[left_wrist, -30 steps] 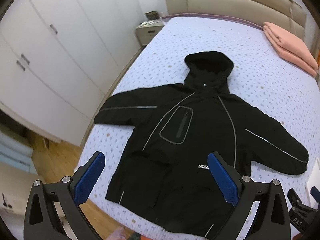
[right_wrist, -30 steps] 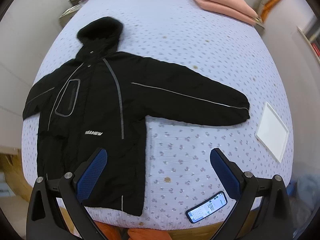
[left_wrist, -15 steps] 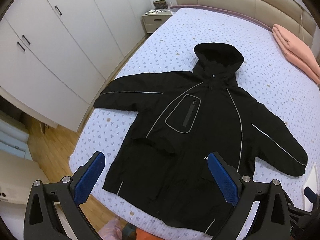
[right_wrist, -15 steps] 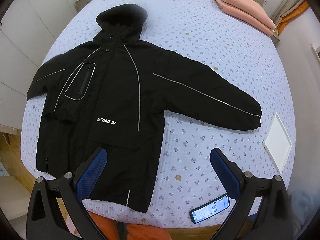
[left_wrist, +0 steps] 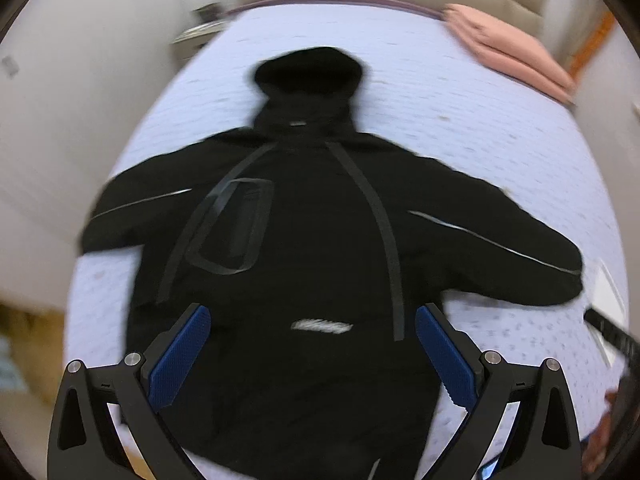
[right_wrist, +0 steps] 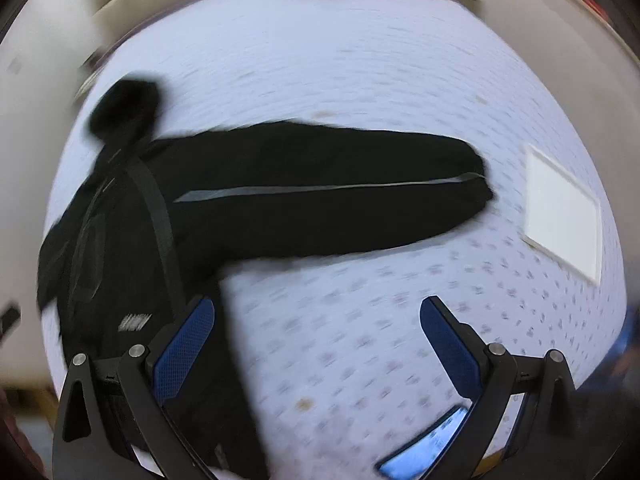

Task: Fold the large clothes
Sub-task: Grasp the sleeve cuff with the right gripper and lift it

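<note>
A black hooded jacket (left_wrist: 312,232) with grey stripes lies spread flat, front up, on the lilac bed (left_wrist: 460,128), both sleeves out to the sides. My left gripper (left_wrist: 312,324) is open and empty, held above the jacket's lower body. In the right wrist view the jacket's right sleeve (right_wrist: 320,196) stretches across the bed (right_wrist: 360,80). My right gripper (right_wrist: 318,320) is open and empty above bare sheet, just right of the jacket's hem. Both views are motion-blurred.
Folded pink bedding (left_wrist: 508,48) lies at the bed's far right near the headboard. A white flat board (right_wrist: 564,212) lies right of the sleeve cuff. A phone (right_wrist: 424,444) lies near the bed's front edge. White wardrobes (left_wrist: 60,120) stand left.
Both grippers have dropped lower and closer to the jacket; the left has swung right over its body, the right toward the right sleeve. Both stay open.
</note>
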### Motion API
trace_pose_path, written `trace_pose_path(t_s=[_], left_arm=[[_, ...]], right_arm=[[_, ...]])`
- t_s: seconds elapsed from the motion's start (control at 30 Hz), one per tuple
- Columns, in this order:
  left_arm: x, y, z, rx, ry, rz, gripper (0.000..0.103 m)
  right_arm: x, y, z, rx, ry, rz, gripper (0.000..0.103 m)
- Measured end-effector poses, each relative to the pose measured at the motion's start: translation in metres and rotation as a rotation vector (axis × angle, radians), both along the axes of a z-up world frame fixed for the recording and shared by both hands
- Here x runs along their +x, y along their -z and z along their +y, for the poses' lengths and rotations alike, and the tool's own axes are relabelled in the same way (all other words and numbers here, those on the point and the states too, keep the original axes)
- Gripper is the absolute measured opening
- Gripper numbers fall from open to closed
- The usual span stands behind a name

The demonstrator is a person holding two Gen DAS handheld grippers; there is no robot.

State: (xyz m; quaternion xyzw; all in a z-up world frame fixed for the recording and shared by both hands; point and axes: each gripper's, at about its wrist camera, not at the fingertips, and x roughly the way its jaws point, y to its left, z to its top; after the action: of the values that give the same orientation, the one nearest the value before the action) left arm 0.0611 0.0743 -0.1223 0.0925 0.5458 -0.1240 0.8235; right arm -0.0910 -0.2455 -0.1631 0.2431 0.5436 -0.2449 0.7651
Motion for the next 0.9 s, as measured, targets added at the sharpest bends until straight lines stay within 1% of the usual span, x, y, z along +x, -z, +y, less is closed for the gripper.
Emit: trace_pose_path(t_s=[0.03, 0.1, 0.17, 0.23, 0.27, 0.33, 0.4, 0.43, 0.57, 0.7, 0.73, 0.77, 0.8, 0.83, 0.87, 0.9], left_arm=[[0.0, 0.01, -0.013, -0.021, 0.039, -0.003, 0.102], [0.003, 0.031, -0.043, -0.032, 0.118, 0.019, 0.102], [0.006, 0.049, -0.068, -0.046, 0.163, 0.047, 0.102], [0.009, 0.066, -0.09, -0.06, 0.2, 0.064, 0.102], [0.01, 0.074, -0.101, -0.06, 0.219, 0.058, 0.102], [0.016, 0.091, -0.119, -0.043, 0.254, 0.033, 0.102], [0.021, 0.109, -0.137, -0.025, 0.279, 0.033, 0.102], [0.023, 0.116, -0.143, -0.03, 0.288, 0.037, 0.102], [0.042, 0.151, -0.173, -0.053, 0.333, 0.055, 0.102], [0.06, 0.184, -0.196, -0.044, 0.346, 0.08, 0.102], [0.064, 0.191, -0.201, -0.037, 0.346, 0.09, 0.102], [0.069, 0.201, -0.206, -0.031, 0.347, 0.116, 0.102], [0.072, 0.207, -0.209, -0.026, 0.346, 0.129, 0.097], [0.074, 0.211, -0.211, -0.023, 0.347, 0.14, 0.089], [0.076, 0.214, -0.214, -0.01, 0.348, 0.146, 0.089], [0.077, 0.216, -0.215, 0.001, 0.35, 0.141, 0.088]], right_arm=[[-0.007, 0.012, -0.023, -0.002, 0.053, -0.002, 0.103], [-0.018, 0.033, -0.063, 0.012, 0.142, -0.01, 0.102], [-0.032, 0.061, -0.108, 0.068, 0.231, -0.047, 0.088], [-0.041, 0.086, -0.141, 0.105, 0.295, -0.064, 0.084], [-0.045, 0.102, -0.161, 0.121, 0.339, -0.067, 0.081], [-0.05, 0.124, -0.183, 0.156, 0.383, -0.087, 0.079], [-0.055, 0.14, -0.199, 0.182, 0.412, -0.109, 0.079], [-0.057, 0.15, -0.208, 0.193, 0.434, -0.119, 0.079], [-0.056, 0.168, -0.228, 0.195, 0.472, -0.161, 0.079], [-0.047, 0.188, -0.246, 0.225, 0.49, -0.183, 0.078], [-0.043, 0.194, -0.249, 0.242, 0.488, -0.199, 0.07], [-0.038, 0.196, -0.248, 0.232, 0.481, -0.194, 0.065], [-0.035, 0.195, -0.248, 0.215, 0.476, -0.187, 0.058], [-0.032, 0.189, -0.245, 0.181, 0.46, -0.189, 0.034], [-0.03, 0.181, -0.241, 0.153, 0.443, -0.182, 0.025], [-0.031, 0.169, -0.237, 0.133, 0.424, -0.201, 0.024]])
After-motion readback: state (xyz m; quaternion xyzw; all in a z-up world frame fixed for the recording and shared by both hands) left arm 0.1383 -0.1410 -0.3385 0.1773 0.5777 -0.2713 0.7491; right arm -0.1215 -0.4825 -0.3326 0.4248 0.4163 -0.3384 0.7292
